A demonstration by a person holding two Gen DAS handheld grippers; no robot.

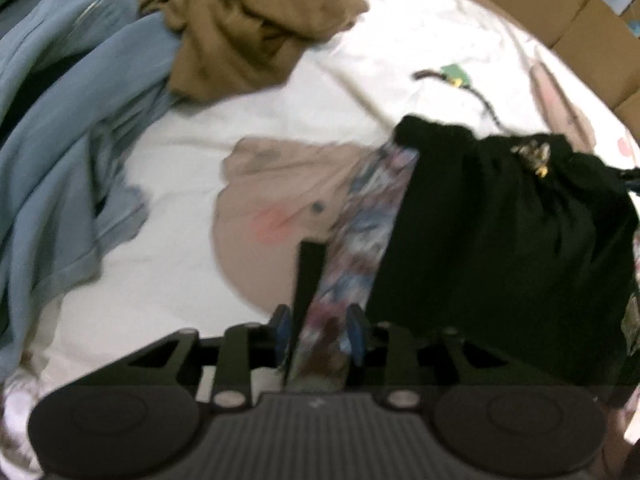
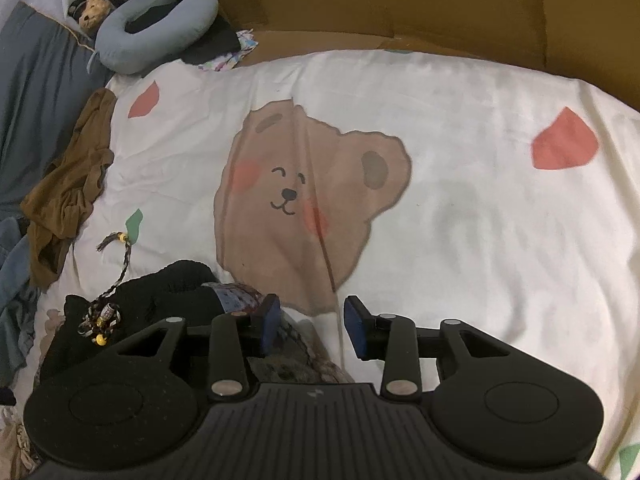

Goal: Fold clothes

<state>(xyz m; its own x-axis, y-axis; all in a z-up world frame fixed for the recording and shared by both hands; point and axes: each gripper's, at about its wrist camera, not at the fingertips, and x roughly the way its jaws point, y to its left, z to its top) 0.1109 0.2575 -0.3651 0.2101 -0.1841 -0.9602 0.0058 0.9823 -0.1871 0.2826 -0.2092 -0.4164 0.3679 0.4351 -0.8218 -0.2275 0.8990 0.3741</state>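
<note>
My left claw point(image 1: 320, 332) has its pads apart, with a strip of the patterned cloth point(image 1: 360, 232) running between them, can't tell if it's actually pinched. The black garment point(image 1: 500, 232) it belongs to sits just right of that claw on the bear-print sheet point(image 2: 460, 220). My right claw point(image 2: 312, 324) is spread, holding nothing, the garment bunched just left of it.

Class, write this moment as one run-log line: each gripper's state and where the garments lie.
left gripper: around patterned fabric strip | right gripper: open, empty | black garment: bunched on bedsheet | brown garment: crumpled aside
</note>
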